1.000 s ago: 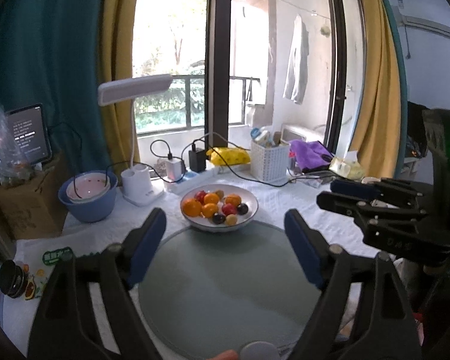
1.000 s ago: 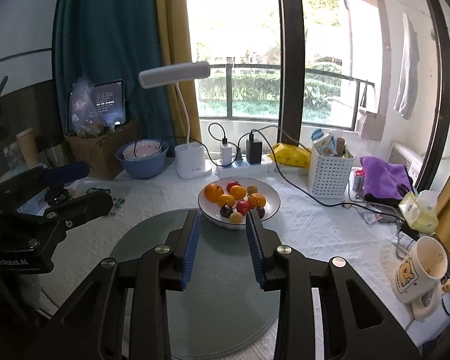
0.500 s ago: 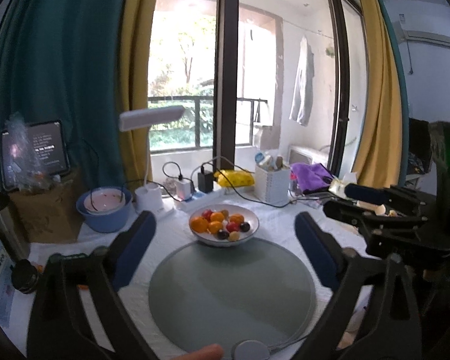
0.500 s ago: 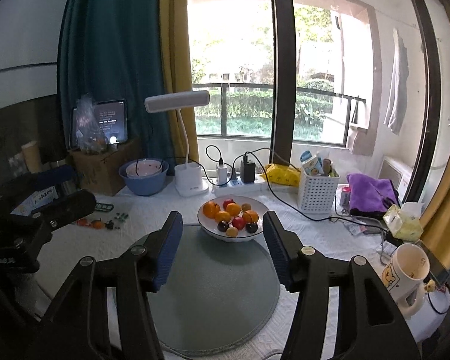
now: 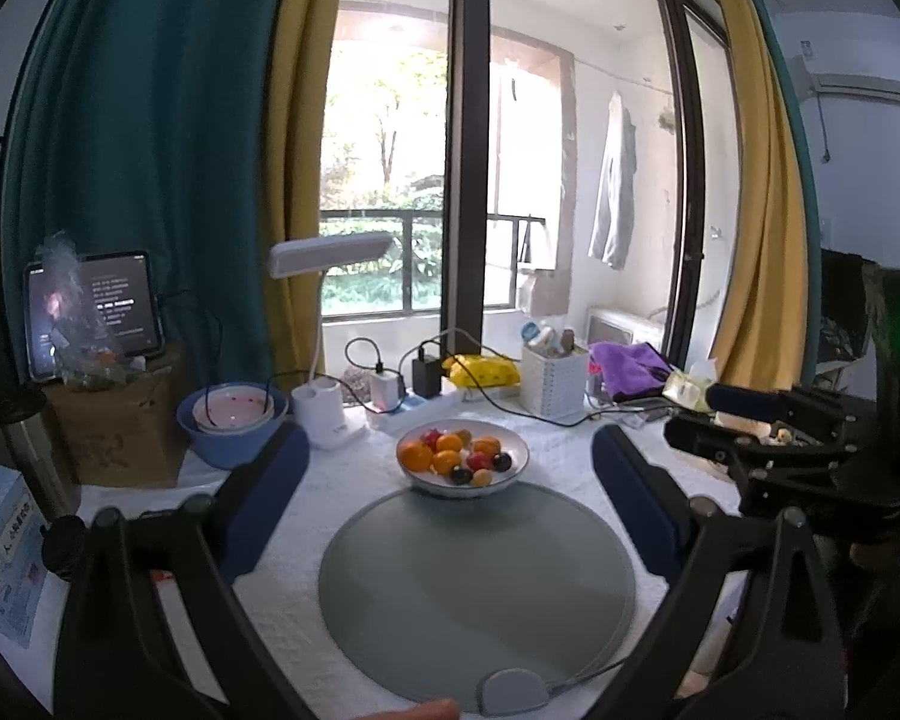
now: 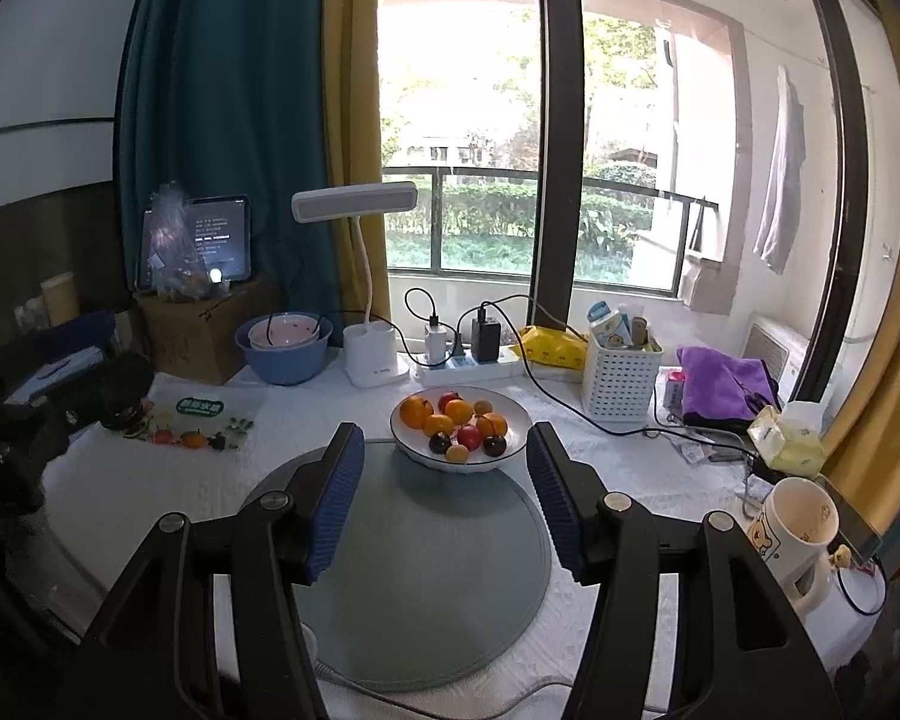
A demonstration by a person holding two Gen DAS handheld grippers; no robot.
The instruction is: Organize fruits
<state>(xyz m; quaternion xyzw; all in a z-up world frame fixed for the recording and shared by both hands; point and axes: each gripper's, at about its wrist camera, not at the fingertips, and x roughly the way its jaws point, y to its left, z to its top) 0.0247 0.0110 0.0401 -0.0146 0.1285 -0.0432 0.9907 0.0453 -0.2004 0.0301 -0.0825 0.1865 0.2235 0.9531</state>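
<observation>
A white bowl holds oranges, a red fruit, dark plums and small yellow fruits. It sits on the far edge of a round grey mat on the white tablecloth. My left gripper hovers over the near side of the mat, open wide with nothing between its blue pads. My right gripper is also open and empty, its fingertips framing the bowl from short of it. It shows as a dark arm at the right of the left wrist view.
Behind the bowl are a white desk lamp, a power strip with chargers, a blue bowl with a pink bowl inside, and a white basket. A mug stands near right, a purple cloth beyond it. A fruit sticker sheet lies left.
Both grippers have drawn back and up from the bowl, which now looks smaller. The right jaws went from nearly shut to open, and the left jaws spread wider.
</observation>
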